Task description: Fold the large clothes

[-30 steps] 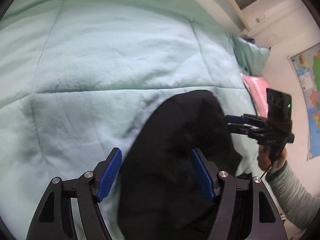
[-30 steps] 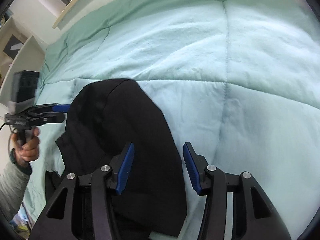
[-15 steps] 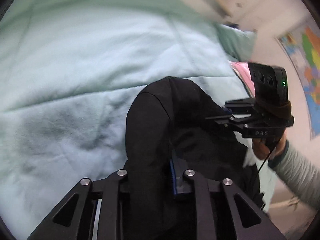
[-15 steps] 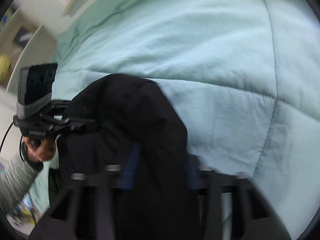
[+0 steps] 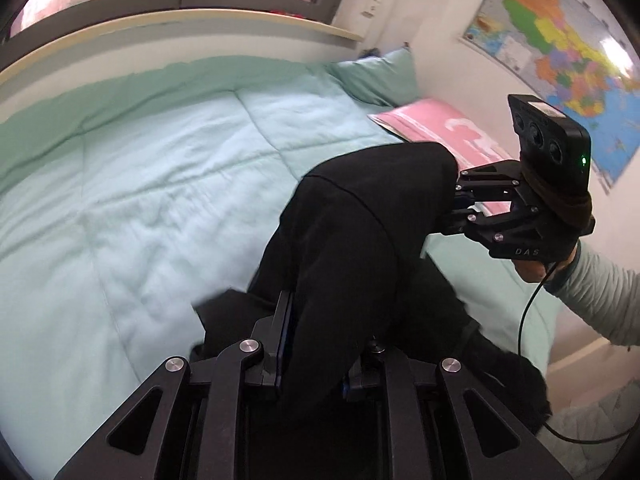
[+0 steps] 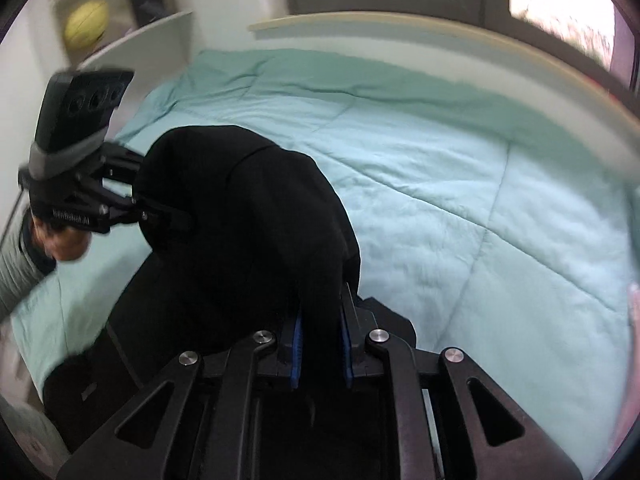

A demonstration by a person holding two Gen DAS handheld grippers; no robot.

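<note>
Whereas a second ago both tools hovered spread over a black fabric garment [image 5: 360,240] lying flat on the quilted pale mint bedspread [image 5: 160,200], the cloth is now gathered and raised off the bed, and the window and wall have swung into both views. The left hand-held gripper [image 5: 316,344] is pinching a thick fold of the garment between its blue-padded fingers, the fabric bulging up over them; in the right wrist view its black body sits at the far left, held by a hand [image 6: 64,242] in a grey sleeve, its fingers buried in the cloth. The right hand-held gripper [image 6: 320,340] likewise grips a bunch of the same garment, its blue pads [image 6: 297,344] pressed against the fabric on either side. From the left wrist view that tool reaches in from the right, level with the lifted hump, its tips hidden in the cloth. The garment's lower part trails down to the bed's near edge. To the left and beyond the garment the bedspread lies open as far as the cream ledge [image 5: 180,24] below the window. To the right, a pink flat item [image 5: 432,128] and a mint pillow [image 5: 376,76] lie near the wall with its coloured map [image 5: 560,48].
</note>
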